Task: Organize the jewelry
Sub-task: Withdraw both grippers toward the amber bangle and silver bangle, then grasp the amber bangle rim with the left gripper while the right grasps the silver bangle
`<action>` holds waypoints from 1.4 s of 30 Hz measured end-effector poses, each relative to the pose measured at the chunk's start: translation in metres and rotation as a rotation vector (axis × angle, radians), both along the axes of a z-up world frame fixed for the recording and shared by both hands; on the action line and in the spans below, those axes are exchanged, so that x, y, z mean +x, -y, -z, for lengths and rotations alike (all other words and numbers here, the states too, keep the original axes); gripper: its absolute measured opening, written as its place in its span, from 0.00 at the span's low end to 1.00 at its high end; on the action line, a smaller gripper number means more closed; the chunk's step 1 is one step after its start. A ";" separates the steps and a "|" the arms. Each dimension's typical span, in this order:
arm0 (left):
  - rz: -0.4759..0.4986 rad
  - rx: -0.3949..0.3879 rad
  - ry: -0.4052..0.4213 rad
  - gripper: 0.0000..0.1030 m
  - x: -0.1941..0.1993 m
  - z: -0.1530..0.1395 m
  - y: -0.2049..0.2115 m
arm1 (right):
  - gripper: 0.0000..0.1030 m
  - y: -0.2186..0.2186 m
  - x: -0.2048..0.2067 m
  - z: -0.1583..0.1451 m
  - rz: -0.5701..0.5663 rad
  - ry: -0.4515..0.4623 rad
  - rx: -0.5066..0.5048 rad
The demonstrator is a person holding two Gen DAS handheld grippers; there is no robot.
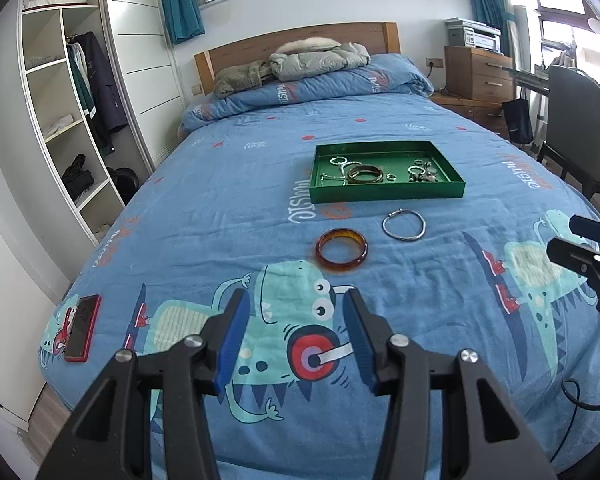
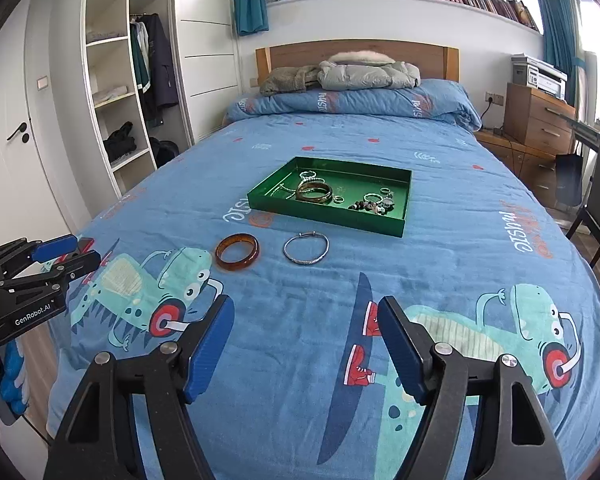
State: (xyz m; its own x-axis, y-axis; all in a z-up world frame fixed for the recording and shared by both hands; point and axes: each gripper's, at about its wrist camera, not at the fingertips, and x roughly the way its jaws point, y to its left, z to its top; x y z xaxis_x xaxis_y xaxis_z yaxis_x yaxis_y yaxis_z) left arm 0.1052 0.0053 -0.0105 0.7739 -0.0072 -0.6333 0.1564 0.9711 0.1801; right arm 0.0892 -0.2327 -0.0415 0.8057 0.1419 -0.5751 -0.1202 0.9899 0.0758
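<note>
The left hand-held gripper [image 1: 296, 300] hangs above the bed [image 1: 220, 200] with its blue pads apart and nothing between them, tilted downward toward the cover. Just ahead of its fingertips lies the amber bangle [image 1: 341, 248], flat on the bedspread; the silver bracelet [image 1: 404, 226] lies beside that, ahead and to the right. Farther ahead sits the green tray [image 1: 388, 192], with a brown bangle [image 1: 365, 173], rings and chains inside.

The right hand-held gripper [image 2: 306, 304] also stands apart and empty, angled downward over the bed. The silver bracelet [image 2: 306, 250] lies straight ahead of it, the amber bangle [image 2: 237, 257] ahead and left, the green tray [image 2: 328, 218] beyond both.
</note>
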 end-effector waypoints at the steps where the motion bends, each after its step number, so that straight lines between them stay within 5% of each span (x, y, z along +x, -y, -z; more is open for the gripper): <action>1: -0.003 0.003 -0.002 0.45 0.004 0.002 0.000 | 0.68 0.000 0.004 0.001 0.000 -0.004 0.001; 17: -0.030 -0.016 -0.083 0.45 0.077 0.038 -0.005 | 0.63 0.008 0.068 0.026 0.018 -0.060 -0.003; 29: -0.046 -0.193 -0.233 0.45 0.152 0.079 -0.035 | 0.59 0.022 0.125 0.057 0.020 -0.114 0.019; 42: 0.013 -0.199 -0.368 0.44 0.227 0.124 0.007 | 0.37 0.018 0.220 0.089 -0.043 -0.258 0.061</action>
